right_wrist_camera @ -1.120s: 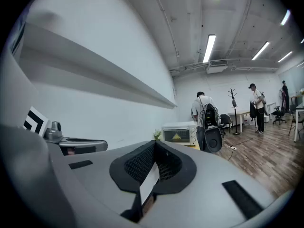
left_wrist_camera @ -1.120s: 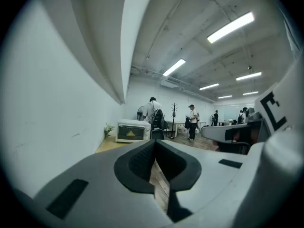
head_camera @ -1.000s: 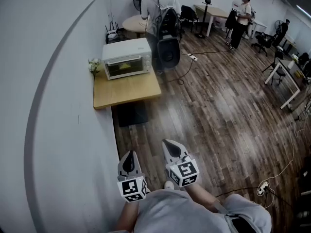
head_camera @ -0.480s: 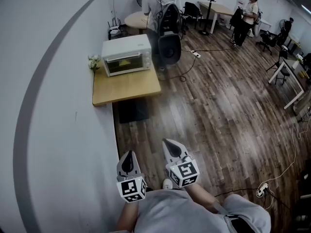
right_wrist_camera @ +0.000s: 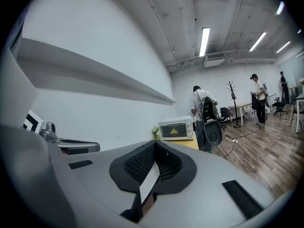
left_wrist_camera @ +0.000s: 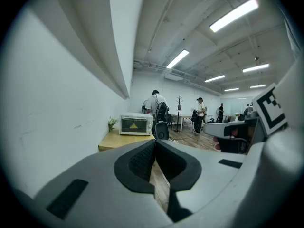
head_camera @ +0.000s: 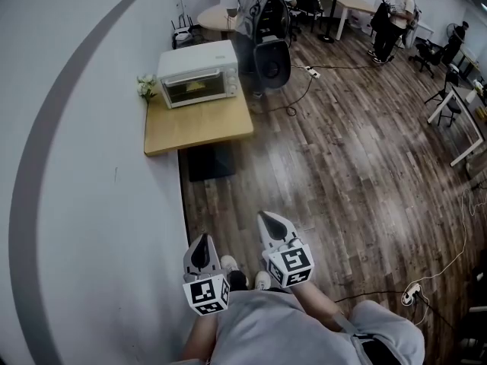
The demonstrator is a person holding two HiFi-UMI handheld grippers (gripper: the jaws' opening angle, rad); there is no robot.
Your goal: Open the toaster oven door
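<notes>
Surface: a light wooden surface (head_camera: 198, 128) stands against the white wall (head_camera: 91, 173), well apart from both grippers.
Toaster oven: a white toaster oven (head_camera: 198, 73) sits at the far end of the surface. Its glass door (head_camera: 194, 91) is shut flat against the front, with something yellow behind the glass.
Flowers: a small bunch of pale flowers (head_camera: 146, 87) sits just beside the oven, on the wall side.
Under the surface: a dark mat (head_camera: 211, 162) lies on the floor.
Floor: dark wood planks (head_camera: 342, 173), with cables and a power strip (head_camera: 413, 295) near the person's right.
Room: an open office with desks, chairs and strip lights (left_wrist_camera: 233, 14) on the ceiling. A person with a backpack (head_camera: 259, 6) stands just behind the oven, and a second person (head_camera: 397, 10) stands farther off.
Left gripper (head_camera: 202, 243): held low near the wall, jaws together, nothing between them.
Right gripper (head_camera: 268, 220): just beside the left one, jaws closed and empty.
Writing: black-and-white square markers (head_camera: 207, 295) on each gripper's cube. Any print on the oven is too small to read.
</notes>
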